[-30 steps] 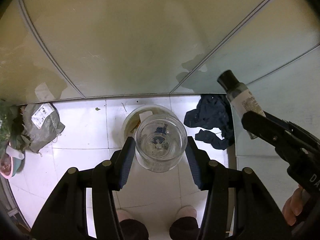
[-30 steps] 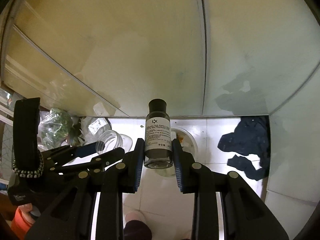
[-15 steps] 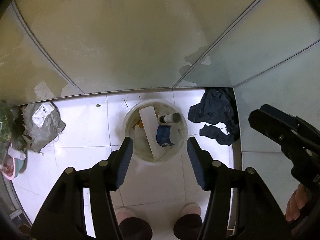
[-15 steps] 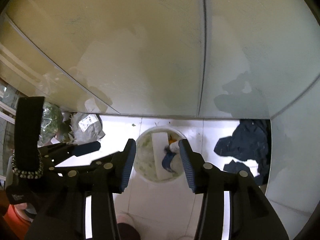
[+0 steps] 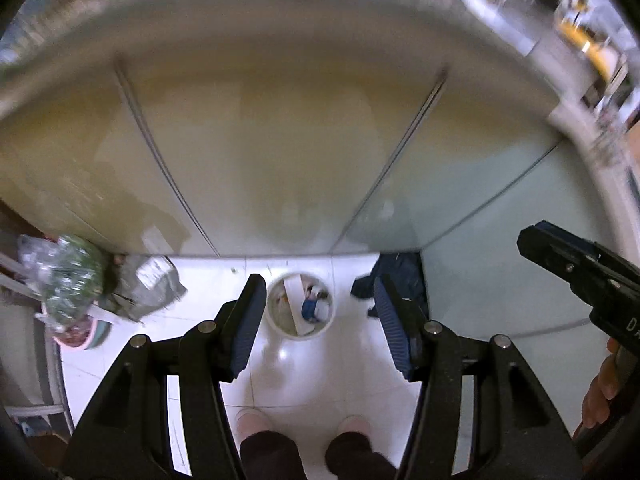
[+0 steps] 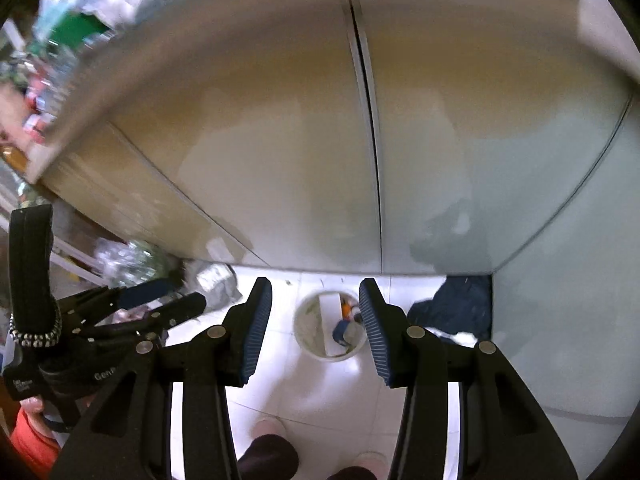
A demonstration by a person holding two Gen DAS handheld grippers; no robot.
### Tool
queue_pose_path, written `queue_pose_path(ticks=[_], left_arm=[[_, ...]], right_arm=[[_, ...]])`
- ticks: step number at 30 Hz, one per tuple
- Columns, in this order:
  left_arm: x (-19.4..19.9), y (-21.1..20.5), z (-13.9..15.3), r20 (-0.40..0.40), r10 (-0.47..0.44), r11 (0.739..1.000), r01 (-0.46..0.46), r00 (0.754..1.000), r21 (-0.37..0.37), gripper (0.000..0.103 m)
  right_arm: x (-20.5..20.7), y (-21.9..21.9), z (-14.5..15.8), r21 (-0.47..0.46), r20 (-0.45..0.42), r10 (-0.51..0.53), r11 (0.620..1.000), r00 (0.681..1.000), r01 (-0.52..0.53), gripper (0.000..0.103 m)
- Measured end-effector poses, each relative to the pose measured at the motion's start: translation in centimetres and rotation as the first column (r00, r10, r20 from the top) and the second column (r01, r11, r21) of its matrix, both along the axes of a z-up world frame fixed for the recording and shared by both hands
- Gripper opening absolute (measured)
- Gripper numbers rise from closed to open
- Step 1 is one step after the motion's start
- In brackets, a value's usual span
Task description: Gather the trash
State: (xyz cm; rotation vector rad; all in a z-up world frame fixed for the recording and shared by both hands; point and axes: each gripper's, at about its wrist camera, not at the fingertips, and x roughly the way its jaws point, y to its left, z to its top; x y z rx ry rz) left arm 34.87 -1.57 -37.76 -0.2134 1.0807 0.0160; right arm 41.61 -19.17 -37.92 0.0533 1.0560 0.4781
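Note:
Far below on the white floor stands a round white trash bin (image 5: 269,309) (image 6: 298,334). Inside it lie a blue-labelled bottle (image 5: 309,309) (image 6: 340,330), a white card strip (image 5: 294,300) and other scraps. My left gripper (image 5: 318,284) hangs high above the bin, open, with nothing between its blue pads. My right gripper (image 6: 315,286) is also open and empty, high over the same bin. Each gripper shows in the other's view: the right gripper (image 5: 560,256) at the right edge, the left gripper (image 6: 176,298) at the left.
A dark blue cloth (image 5: 400,276) (image 6: 460,304) lies right of the bin. A grey bag (image 5: 154,282) (image 6: 214,280), a green plastic bag (image 5: 68,280) and a pink bowl (image 5: 80,336) sit to the left. Pale cabinet doors (image 6: 280,160) rise behind. The person's feet (image 5: 254,420) stand in front of the bin.
A second ago the left gripper held a glass jar and the right a dark bottle; both were let go over the bin. Both grippers have since risen, so the bin looks much smaller.

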Motion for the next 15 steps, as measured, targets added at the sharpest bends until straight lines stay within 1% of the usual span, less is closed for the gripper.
queue_pose_path(ticks=[2, 3, 4, 5, 7, 9, 10, 11, 13, 14, 15], left_arm=[[-1.6, -0.5, 4.9, 0.054, 0.02, 1.0, -0.02, 0.998, 0.006, 0.055], [-2.8, -0.8, 8.2, 0.101, 0.033, 0.999, -0.034, 0.994, 0.009, 0.055], [-3.8, -1.0, 10.6, 0.137, 0.042, 0.999, -0.043, 0.99, 0.009, 0.055], [-5.2, -1.3, 13.9, 0.192, 0.046, 0.999, -0.048, 0.98, 0.004, 0.055], [-7.4, -1.6, 18.6, 0.277, 0.047, 0.999, -0.05, 0.96, 0.004, 0.055], [-9.9, -2.0, 22.9, 0.358, 0.049, 0.998, -0.056, 0.932, 0.009, 0.055], [-11.7, -2.2, 25.4, 0.407, 0.048, 0.998, -0.058, 0.912, 0.012, 0.055], [-13.0, -2.2, 27.2, 0.441, 0.044, 0.998, -0.057, 0.897, 0.018, 0.055], [-15.8, -2.3, 29.9, 0.493, 0.03, 0.998, -0.052, 0.87, 0.031, 0.057], [-16.9, -2.4, 31.1, 0.513, 0.024, 0.998, -0.047, 0.858, 0.032, 0.058], [-18.9, -2.7, 32.5, 0.542, 0.014, 0.999, -0.039, 0.841, 0.034, 0.061]], right_arm=[[-1.2, -0.9, 4.6, 0.024, 0.036, 0.009, 1.0, 0.999, -0.01, 0.042], [-2.0, -1.4, 7.5, 0.043, 0.061, 0.018, 0.999, 0.998, -0.02, 0.042], [-2.8, -1.9, 10.0, 0.056, 0.087, 0.022, 0.998, 0.996, -0.027, 0.042], [-3.5, -2.2, 12.0, 0.065, 0.113, 0.024, 0.997, 0.993, -0.031, 0.042], [-5.6, -3.1, 17.1, 0.086, 0.179, 0.027, 0.995, 0.983, -0.043, 0.042], [-7.7, -3.7, 21.3, 0.11, 0.247, 0.025, 0.992, 0.969, -0.054, 0.042], [-9.1, -4.1, 23.4, 0.12, 0.292, 0.02, 0.991, 0.956, -0.057, 0.042], [-10.1, -4.4, 24.8, 0.126, 0.325, 0.015, 0.99, 0.946, -0.059, 0.042], [-13.1, -4.7, 28.1, 0.139, 0.399, -0.001, 0.988, 0.917, -0.059, 0.042], [-14.0, -4.9, 29.0, 0.147, 0.421, -0.007, 0.987, 0.907, -0.06, 0.042], [-15.6, -4.8, 30.3, 0.156, 0.447, -0.016, 0.986, 0.894, -0.06, 0.042]])
